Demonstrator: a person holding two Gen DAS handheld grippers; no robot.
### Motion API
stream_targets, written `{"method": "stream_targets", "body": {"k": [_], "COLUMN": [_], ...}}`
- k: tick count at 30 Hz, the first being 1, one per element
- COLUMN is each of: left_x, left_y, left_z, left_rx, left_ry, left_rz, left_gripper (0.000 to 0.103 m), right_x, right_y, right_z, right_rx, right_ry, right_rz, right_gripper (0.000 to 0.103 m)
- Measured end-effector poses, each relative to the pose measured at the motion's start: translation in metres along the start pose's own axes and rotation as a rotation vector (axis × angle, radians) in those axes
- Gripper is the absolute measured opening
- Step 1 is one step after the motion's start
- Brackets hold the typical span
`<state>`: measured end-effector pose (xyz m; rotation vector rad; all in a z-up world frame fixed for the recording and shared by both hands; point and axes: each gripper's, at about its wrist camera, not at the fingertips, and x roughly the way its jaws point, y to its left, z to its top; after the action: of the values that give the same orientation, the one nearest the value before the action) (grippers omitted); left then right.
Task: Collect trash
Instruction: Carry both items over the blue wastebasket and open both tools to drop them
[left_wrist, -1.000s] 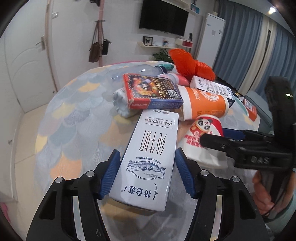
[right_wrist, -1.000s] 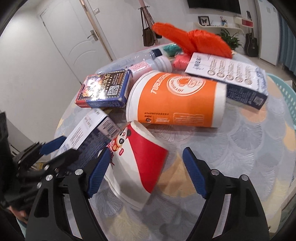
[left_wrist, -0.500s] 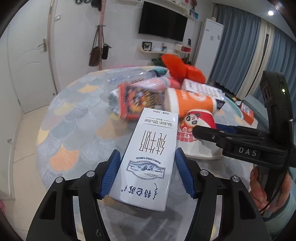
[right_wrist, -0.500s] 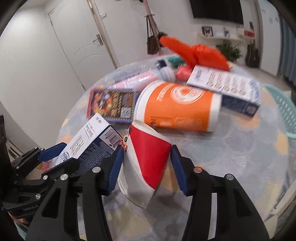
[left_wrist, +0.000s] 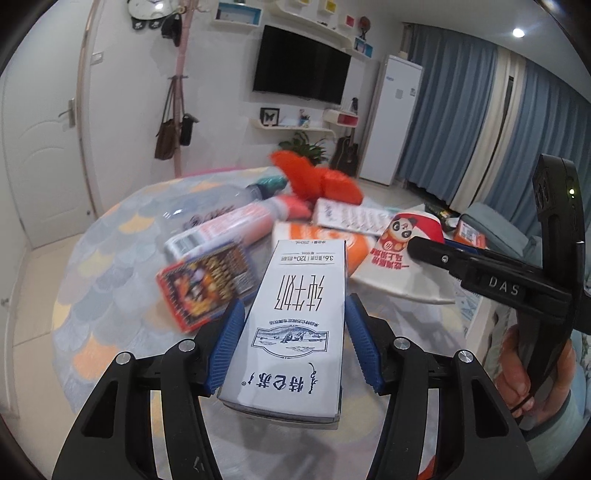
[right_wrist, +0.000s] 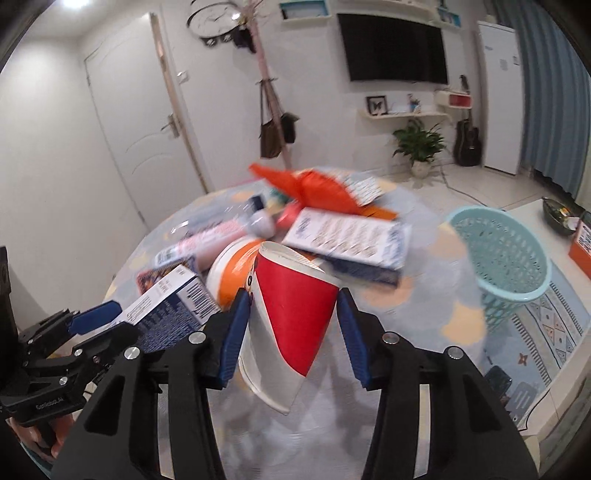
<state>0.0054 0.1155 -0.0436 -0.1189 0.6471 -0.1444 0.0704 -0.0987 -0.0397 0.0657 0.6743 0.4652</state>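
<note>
My left gripper (left_wrist: 293, 341) is shut on a white milk carton (left_wrist: 295, 321) with black characters and holds it above the round table (left_wrist: 107, 258). The carton also shows in the right wrist view (right_wrist: 168, 310). My right gripper (right_wrist: 293, 332) is shut on a crushed red and white paper cup (right_wrist: 288, 314) with a panda print, also lifted; it shows in the left wrist view (left_wrist: 402, 254). More trash lies on the table: an orange cup (right_wrist: 231, 273), a red and blue box (left_wrist: 207, 284), a pink bottle (left_wrist: 236, 227), a white and blue box (right_wrist: 351, 243) and an orange bag (right_wrist: 314, 184).
A teal plastic basket (right_wrist: 506, 269) stands on the floor to the right of the table. A low white table (right_wrist: 546, 218) with an orange box (right_wrist: 581, 243) is at far right. A door, a coat rack, a TV and a fridge line the far walls.
The right gripper closed on the panda cup and lifted it off the table. The left gripper rose with the milk carton. Both views now look higher across the room.
</note>
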Motion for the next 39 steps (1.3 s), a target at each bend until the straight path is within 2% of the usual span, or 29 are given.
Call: {"method": "stream_targets", "body": {"k": [8,13,18,23,29,39], "left_x": [0.016,0.037,0.068,0.107,0.185,0.298], "left_y": [-0.035,-0.067,-0.108,-0.144,-0.180,-0.206], "left_z": [0.033,0.067,0.111,0.145,0.172,0.161], "left_rx": [0.041,0.080,0.121,0.140,0.116,0.069], "left_ry": [-0.033,-0.052,-0.069,-0.053,0.009,0.157], "left_rz": [-0.058,-0.098,-0.149,-0.191,-0.232,-0.244], "left_gripper": [0.055,0.055,0.055,0.055,0.055,0.055], "right_x": [-0.019,-0.025,-0.016,0.007,0.041,0.100], "right_y": [-0.053,-0.100,-0.156,-0.212,-0.268,-0.332], "right_z": [0.019,0.038,0.057,0.069,0.073,0.053], "right_rx": [0.072,0.126,0.192,0.275,0.363,0.479], "right_ry": [-0.077,-0.130,-0.146,-0.121,-0.079,0.053], "right_rz": [-0.086,-0.165,-0.248,-0.318,-0.391,-0.498], "right_gripper": [0.045,0.045,0.045,0.045,0.046,0.048]}}
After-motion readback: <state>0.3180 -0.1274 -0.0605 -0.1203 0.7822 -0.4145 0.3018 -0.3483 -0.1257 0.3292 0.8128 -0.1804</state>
